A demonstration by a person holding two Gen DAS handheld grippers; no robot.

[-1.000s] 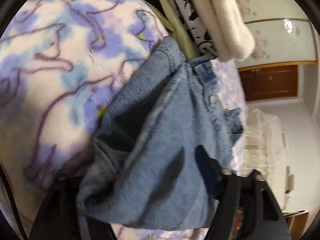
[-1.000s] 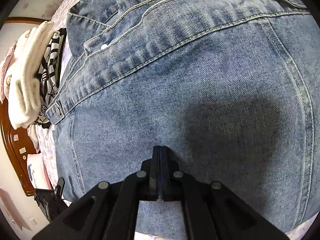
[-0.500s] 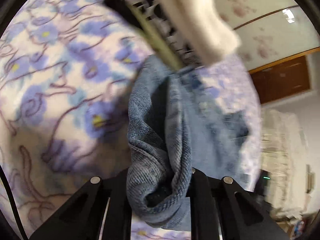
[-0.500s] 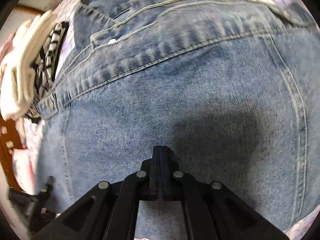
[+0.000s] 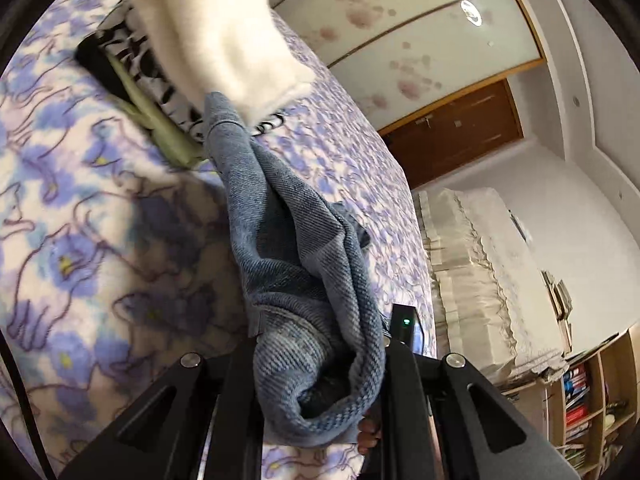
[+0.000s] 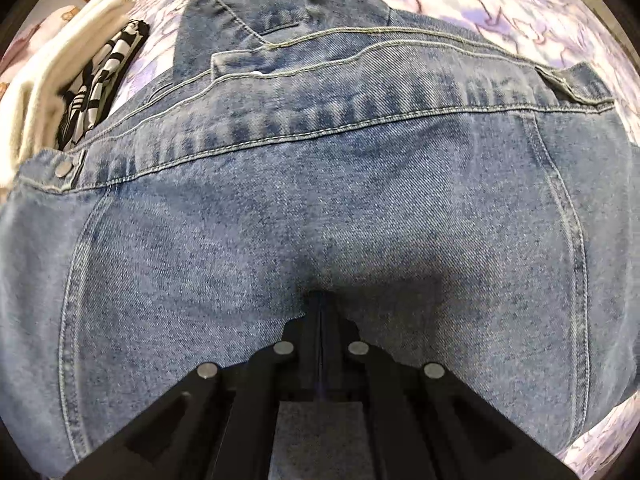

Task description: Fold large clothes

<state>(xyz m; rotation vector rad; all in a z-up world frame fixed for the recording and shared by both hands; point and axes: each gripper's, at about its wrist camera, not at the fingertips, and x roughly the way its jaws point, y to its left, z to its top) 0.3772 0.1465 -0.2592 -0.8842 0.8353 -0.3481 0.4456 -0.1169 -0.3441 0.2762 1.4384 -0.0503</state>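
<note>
A blue denim garment [image 6: 320,208] lies spread on a bed with a purple floral cover [image 6: 500,12]. In the right wrist view it fills most of the frame, waistband and seams across the top. My right gripper [image 6: 321,304] is shut, its tips pressed on the denim. In the left wrist view my left gripper [image 5: 320,360] is shut on a bunched fold of the denim [image 5: 304,280], held up above the bed cover [image 5: 80,220].
A stack of folded clothes, a white fleece [image 5: 216,28] on a black-and-white patterned piece [image 5: 160,80], lies at the far side of the bed. It also shows in the right wrist view [image 6: 52,84]. A covered sofa [image 5: 480,280] and a bookshelf [image 5: 580,400] stand beyond.
My left gripper has lifted and pulled its denim fold up and away from the bed; the fabric now hangs bunched. The right gripper stays pressed on the denim.
</note>
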